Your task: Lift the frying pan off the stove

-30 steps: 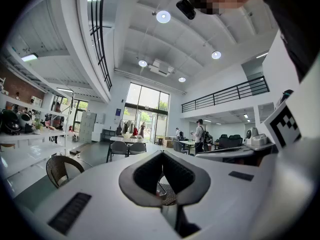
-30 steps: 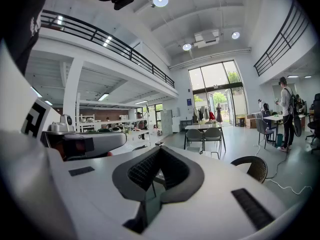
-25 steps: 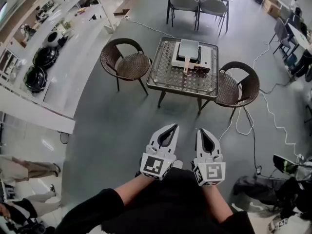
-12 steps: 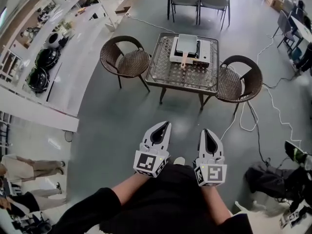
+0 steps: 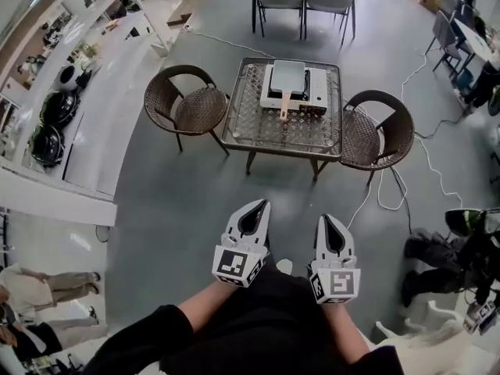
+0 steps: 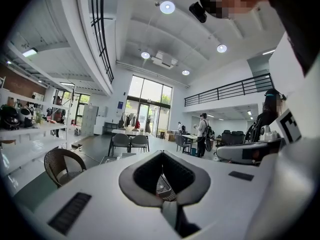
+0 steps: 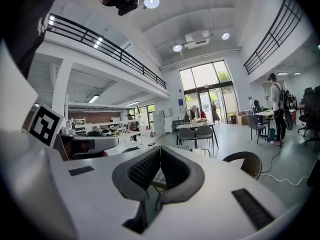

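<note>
The square grey frying pan [image 5: 287, 75] with a pale wooden handle [image 5: 283, 109] sits on a white tabletop stove [image 5: 326, 92] on a low glass-topped table [image 5: 258, 131], well ahead of me in the head view. My left gripper [image 5: 261, 204] and right gripper [image 5: 322, 218] are held side by side close to my body, far short of the table. Both have their jaws together with nothing between them. The left gripper view shows the left gripper [image 6: 161, 153] with tips meeting; the right gripper view shows the same for the right gripper [image 7: 160, 148].
A wicker chair [image 5: 183, 104] stands left of the table and another [image 5: 380, 127] to its right. White cables [image 5: 391, 198] trail over the grey floor on the right. A long white counter [image 5: 70, 131] runs along the left. Bags and gear [image 5: 461, 244] lie at the right.
The head view has shifted slightly, so the table and chairs sit a little further left in frame. Both grippers stay shut and keep their place near my body.
</note>
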